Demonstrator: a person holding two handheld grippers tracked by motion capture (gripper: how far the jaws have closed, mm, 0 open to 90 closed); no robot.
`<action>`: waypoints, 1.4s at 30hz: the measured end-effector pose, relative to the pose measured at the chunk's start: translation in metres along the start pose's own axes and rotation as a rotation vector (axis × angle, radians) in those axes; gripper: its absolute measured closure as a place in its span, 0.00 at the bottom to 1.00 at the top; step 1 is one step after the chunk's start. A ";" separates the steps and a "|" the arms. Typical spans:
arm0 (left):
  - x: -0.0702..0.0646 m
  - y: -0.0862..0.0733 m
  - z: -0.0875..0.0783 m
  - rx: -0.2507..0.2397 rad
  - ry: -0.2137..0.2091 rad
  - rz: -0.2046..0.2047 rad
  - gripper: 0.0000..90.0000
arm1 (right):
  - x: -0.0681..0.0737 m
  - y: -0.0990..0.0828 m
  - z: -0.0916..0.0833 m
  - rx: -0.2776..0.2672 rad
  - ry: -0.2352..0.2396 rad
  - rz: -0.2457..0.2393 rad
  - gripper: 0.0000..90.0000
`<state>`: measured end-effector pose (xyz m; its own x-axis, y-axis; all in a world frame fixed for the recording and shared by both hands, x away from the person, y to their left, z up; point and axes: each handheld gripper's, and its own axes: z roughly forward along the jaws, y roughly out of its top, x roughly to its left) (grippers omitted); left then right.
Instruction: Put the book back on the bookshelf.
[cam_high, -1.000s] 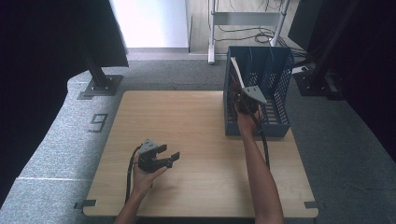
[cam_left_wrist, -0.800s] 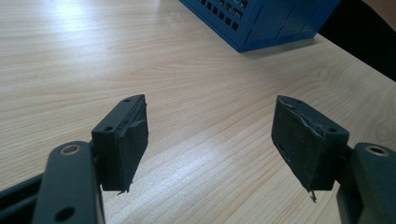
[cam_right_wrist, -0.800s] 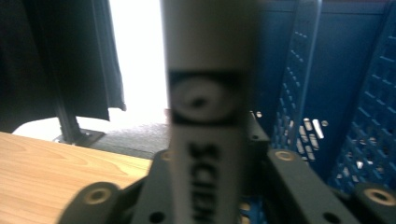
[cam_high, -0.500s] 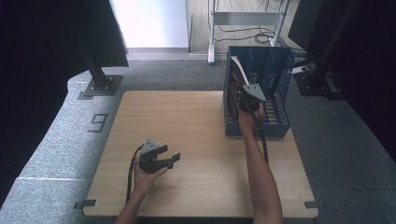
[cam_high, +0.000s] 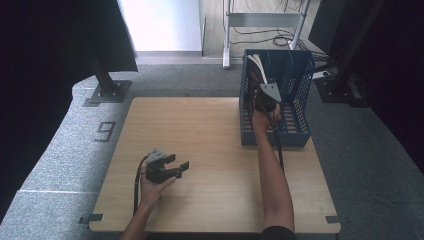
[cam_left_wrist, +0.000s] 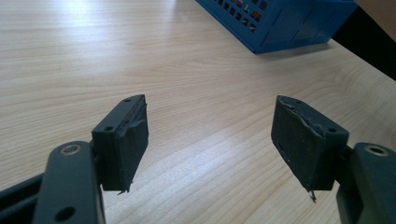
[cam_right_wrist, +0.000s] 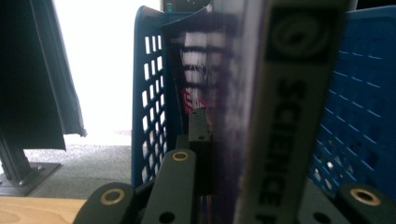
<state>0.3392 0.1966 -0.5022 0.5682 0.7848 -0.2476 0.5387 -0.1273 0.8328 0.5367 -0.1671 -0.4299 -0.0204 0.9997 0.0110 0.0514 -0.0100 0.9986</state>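
Well, my right gripper (cam_high: 261, 98) is clamped on the magazine (cam_right_wrist: 261, 107) standing inside the blue rack (cam_high: 300, 80) at the table's (cam_high: 200, 130) far right. I'd lift straight, clearing the rack's walls. Left gripper (cam_high: 172, 167) gapes wide, idle.

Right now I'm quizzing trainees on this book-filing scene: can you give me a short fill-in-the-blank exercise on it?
1. The right gripper is shut on a ____ with SCIENCE printed on its spine.
2. The rack at the table's far right is coloured ____.
3. The left gripper, over the wooden table, has its fingers ____, with nothing between them.

Missing words: book; blue; open
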 end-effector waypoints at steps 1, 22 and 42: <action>0.000 0.000 0.000 0.000 0.000 0.000 0.30 | 0.002 -0.001 0.001 -0.002 0.004 -0.004 0.90; -0.008 0.002 -0.004 -0.014 -0.014 0.017 0.30 | -0.006 0.000 -0.020 0.077 0.233 -0.072 0.66; -0.008 0.003 -0.004 -0.015 -0.015 0.018 0.30 | 0.009 0.001 -0.022 0.089 0.262 -0.170 0.78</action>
<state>0.3335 0.1921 -0.4956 0.5873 0.7731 -0.2397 0.5189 -0.1323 0.8445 0.5141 -0.1582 -0.4279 -0.2915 0.9475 -0.1316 0.1124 0.1705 0.9789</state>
